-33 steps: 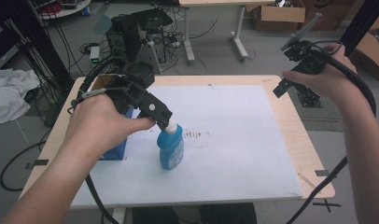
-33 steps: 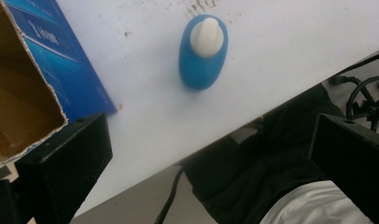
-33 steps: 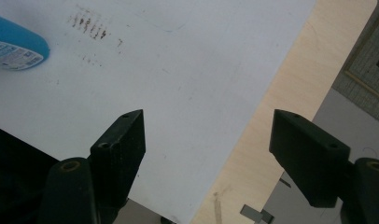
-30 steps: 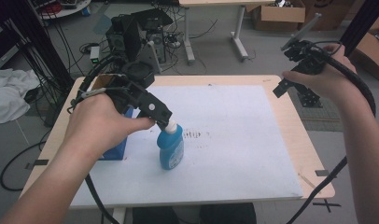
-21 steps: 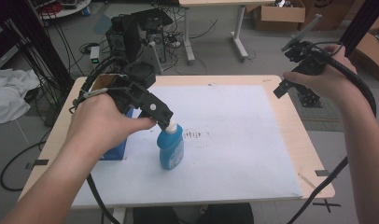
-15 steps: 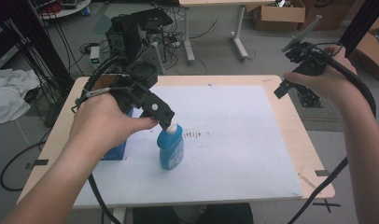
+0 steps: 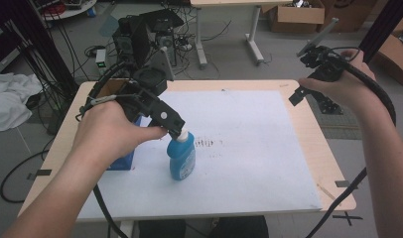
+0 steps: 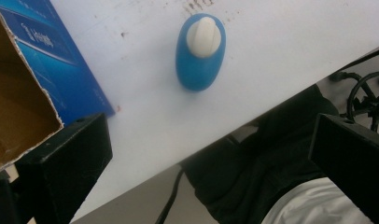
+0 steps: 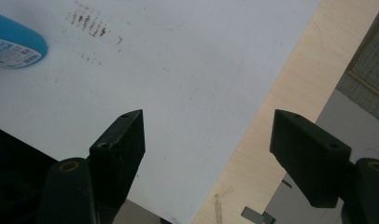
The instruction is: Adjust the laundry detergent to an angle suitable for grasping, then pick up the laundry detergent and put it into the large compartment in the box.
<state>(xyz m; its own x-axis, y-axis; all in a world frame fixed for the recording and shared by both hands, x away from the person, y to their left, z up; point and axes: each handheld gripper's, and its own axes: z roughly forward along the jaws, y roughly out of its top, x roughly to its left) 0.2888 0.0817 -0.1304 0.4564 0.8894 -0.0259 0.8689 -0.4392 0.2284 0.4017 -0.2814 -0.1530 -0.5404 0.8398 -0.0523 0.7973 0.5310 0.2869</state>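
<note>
A blue bottle (image 7: 182, 157) with a white cap stands upright on the white sheet (image 7: 254, 163). My left gripper (image 7: 175, 128) hovers just above its cap. In the left gripper view I look straight down on the bottle (image 8: 199, 53), and the left gripper (image 8: 208, 144) is open wide with nothing between its jaws. A blue box (image 7: 124, 154) with an open cardboard top (image 8: 15, 112) sits left of the bottle, partly hidden by the hand. My right gripper (image 7: 308, 96) is held up over the table's right edge, open and empty (image 9: 211, 140).
Dark smudges (image 7: 209, 144) mark the sheet right of the bottle. The bare wooden table (image 7: 313, 148) borders the sheet on the right. Black equipment (image 7: 145, 29) and cables stand behind the table's far left corner.
</note>
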